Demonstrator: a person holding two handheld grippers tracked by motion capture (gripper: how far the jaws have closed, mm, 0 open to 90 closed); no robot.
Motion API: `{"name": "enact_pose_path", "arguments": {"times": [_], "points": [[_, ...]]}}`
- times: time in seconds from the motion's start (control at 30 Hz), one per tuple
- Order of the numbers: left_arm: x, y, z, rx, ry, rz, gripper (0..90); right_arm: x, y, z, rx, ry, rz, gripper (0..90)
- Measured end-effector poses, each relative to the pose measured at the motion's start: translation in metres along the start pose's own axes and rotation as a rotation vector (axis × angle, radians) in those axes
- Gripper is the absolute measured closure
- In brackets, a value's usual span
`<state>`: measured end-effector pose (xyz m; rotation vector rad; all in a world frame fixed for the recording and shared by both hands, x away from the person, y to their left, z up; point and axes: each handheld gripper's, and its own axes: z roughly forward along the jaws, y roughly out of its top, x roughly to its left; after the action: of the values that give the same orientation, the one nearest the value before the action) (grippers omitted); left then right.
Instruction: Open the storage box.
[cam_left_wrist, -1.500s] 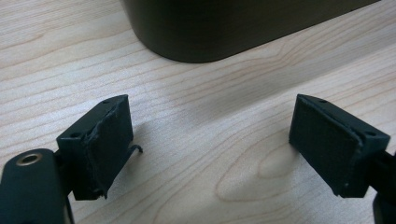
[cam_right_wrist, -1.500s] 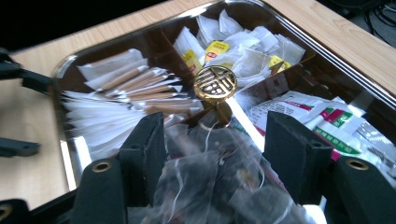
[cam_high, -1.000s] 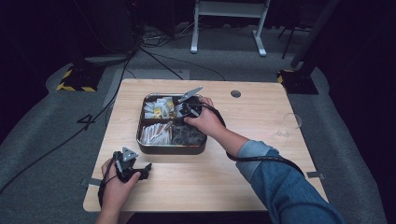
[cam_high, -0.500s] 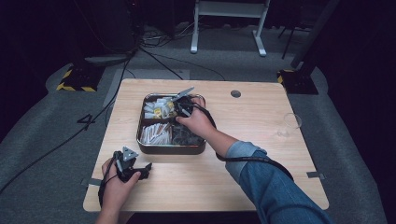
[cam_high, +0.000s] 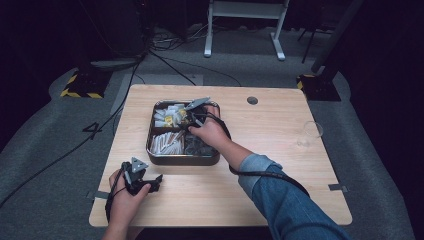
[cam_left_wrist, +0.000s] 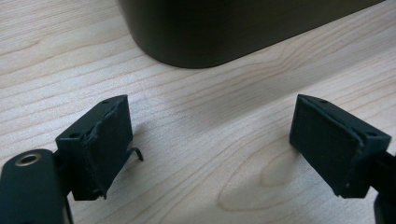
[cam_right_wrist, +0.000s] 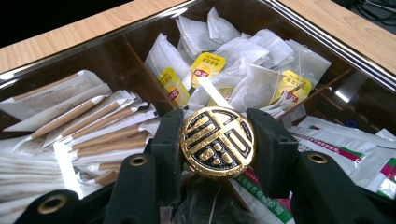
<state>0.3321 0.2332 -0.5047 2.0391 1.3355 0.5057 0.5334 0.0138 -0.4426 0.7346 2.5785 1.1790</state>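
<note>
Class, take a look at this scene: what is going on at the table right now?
A person at a wooden table works with a gripper in each hand. The right gripper reaches into a dark divided tray of tea bags and paper-wrapped sticks; its jaws have just been closing and now clamp a round gold and black knob at the tray's middle. The left gripper rests open on the table near the tray's corner, with nothing between its jaws.
</note>
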Motion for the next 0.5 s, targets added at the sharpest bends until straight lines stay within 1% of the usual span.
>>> {"name": "enact_pose_path", "arguments": {"times": [0.13,0.3,0.4,0.47,0.5], "points": [[-0.0001,0.0003,0.0002,0.002,0.0,0.001,13.6,0.0001,0.0003,0.0003,0.0,-0.001,0.002,58.3],[-0.0001,0.0003,0.0002,0.002,0.0,0.001,13.6,-0.0012,0.0001,0.0005,-0.004,0.011,-0.017,58.9],[-0.0001,0.0003,0.0002,0.001,0.0,0.001,13.6,-0.0002,0.0002,0.0004,-0.005,0.003,-0.016,59.0],[-0.0001,0.0002,0.0003,0.0,0.0,0.0,13.6,0.0017,0.0007,0.0004,-0.001,-0.012,-0.013,59.1],[-0.0001,0.0003,0.0002,0.002,0.0,0.001,13.6,0.0014,0.0006,0.0003,-0.003,-0.009,-0.006,59.1]]}}
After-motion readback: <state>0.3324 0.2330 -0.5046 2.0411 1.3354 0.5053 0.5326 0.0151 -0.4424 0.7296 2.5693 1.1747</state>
